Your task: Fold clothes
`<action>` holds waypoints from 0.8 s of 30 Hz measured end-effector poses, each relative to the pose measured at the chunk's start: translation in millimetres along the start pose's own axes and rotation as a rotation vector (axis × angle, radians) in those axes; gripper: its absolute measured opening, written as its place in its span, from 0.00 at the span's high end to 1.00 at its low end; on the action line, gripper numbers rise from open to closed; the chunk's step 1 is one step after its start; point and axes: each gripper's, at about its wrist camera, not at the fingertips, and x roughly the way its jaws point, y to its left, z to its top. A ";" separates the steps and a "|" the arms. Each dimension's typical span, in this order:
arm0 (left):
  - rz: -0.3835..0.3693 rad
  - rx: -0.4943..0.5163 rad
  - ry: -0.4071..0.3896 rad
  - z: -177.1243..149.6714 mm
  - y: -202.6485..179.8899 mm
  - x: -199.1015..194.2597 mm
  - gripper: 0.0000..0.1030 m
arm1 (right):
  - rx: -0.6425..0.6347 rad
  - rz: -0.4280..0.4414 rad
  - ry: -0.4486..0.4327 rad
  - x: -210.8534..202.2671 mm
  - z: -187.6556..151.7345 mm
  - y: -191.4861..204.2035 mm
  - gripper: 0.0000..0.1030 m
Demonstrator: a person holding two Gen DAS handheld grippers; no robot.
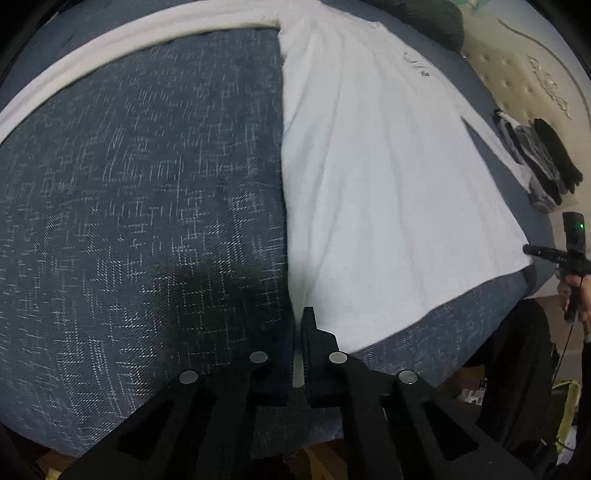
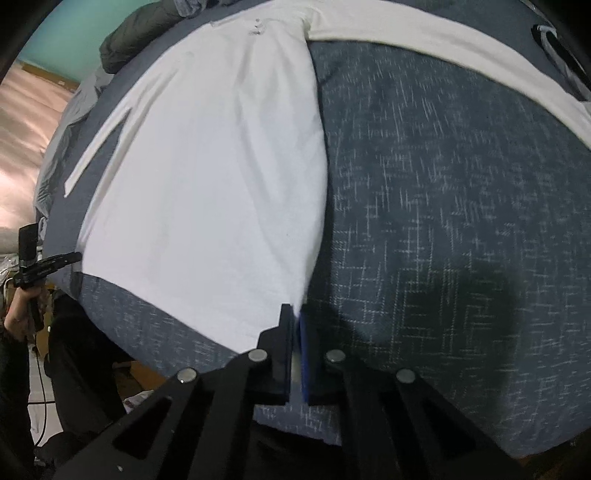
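A white long-sleeved shirt (image 1: 369, 184) (image 2: 207, 184) lies flat on the blue-grey bedspread (image 1: 147, 184) (image 2: 443, 221). One sleeve (image 1: 110, 62) (image 2: 443, 55) stretches far out sideways across the top. My left gripper (image 1: 298, 317) is shut on the shirt's hem corner, a strip of white cloth showing between its fingers. My right gripper (image 2: 297, 314) is shut on the opposite hem corner in the same way. Each gripper also shows in the other's view, held by a hand at the bed's edge: the right gripper (image 1: 528, 250) and the left gripper (image 2: 75, 255).
A pile of dark and grey clothes (image 1: 543, 162) lies by the cream tufted headboard (image 1: 517, 66). A dark green garment (image 1: 424, 18) (image 2: 129, 37) sits beyond the shirt's collar. The bed's near edge runs just under both grippers, with floor (image 2: 22, 122) beyond.
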 end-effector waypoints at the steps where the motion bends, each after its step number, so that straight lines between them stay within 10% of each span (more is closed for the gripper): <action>1: -0.003 0.003 -0.011 0.3 -2.0 -5.1 0.97 | -0.006 0.002 -0.006 -8.9 4.7 -1.3 0.97; 11: -0.008 0.074 -0.042 -4.6 -21.7 -57.9 0.97 | -0.090 -0.010 -0.032 -49.2 -11.8 39.2 0.98; 24: 0.007 0.035 0.049 -32.6 13.2 -17.0 0.97 | -0.035 -0.018 0.021 7.3 -32.8 22.6 0.98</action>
